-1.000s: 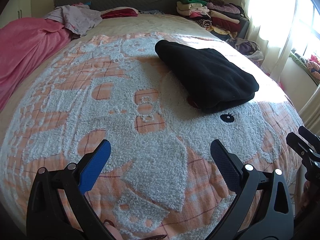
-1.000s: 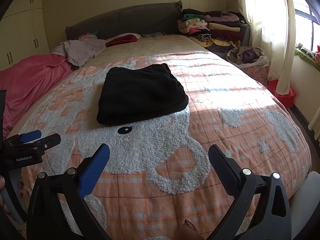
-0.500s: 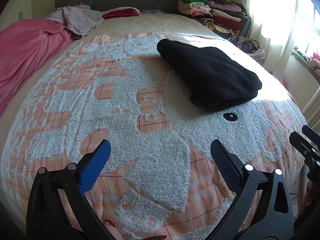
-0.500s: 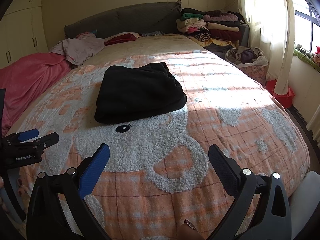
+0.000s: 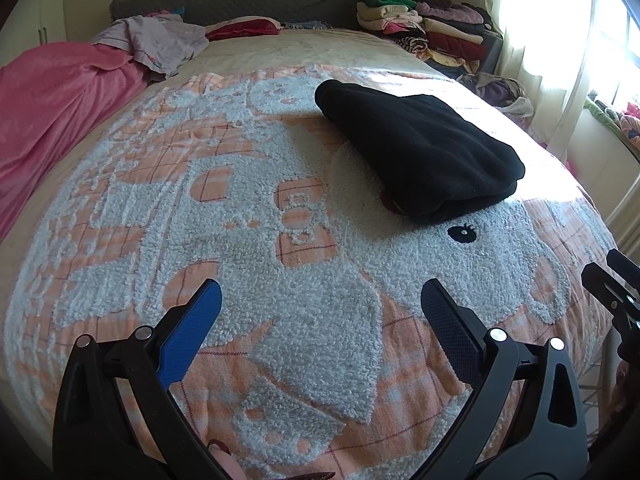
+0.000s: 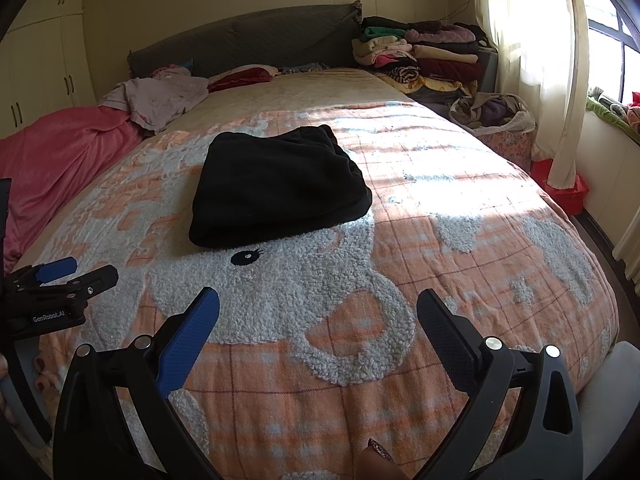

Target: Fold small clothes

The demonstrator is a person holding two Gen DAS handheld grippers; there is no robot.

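Both grippers sit at the near end of the bed, fingers spread wide with nothing between them: the left gripper [image 5: 320,300] and the right gripper [image 6: 318,306] each show one blue pad and one dark pad, well apart from the cloth. In the left view only the tips of the right gripper's fingers enter at the right edge; in the right view the left gripper appears at the left edge, part of it cut off.

The folded black garment [image 6: 276,188] lies flat on the orange-and-white bedspread [image 6: 440,264], well beyond both grippers and just above the stitched black eye [image 6: 246,257] of the elephant pattern. What kind of garment it is cannot be made out; a small reddish patch shows under its near edge in the left view, too dark to identify.

Beyond the garment, a basket [image 6: 506,140] beside the bed holds crumpled clothes in dull purple and beige, the items indistinct. Farther off from the garment, a stack of folded clothes [image 6: 424,56] stands by the headboard [image 6: 248,44]. Left of the garment, a pink blanket [image 5: 52,96] and a rumpled pale lilac garment [image 5: 164,44] lie heaped.
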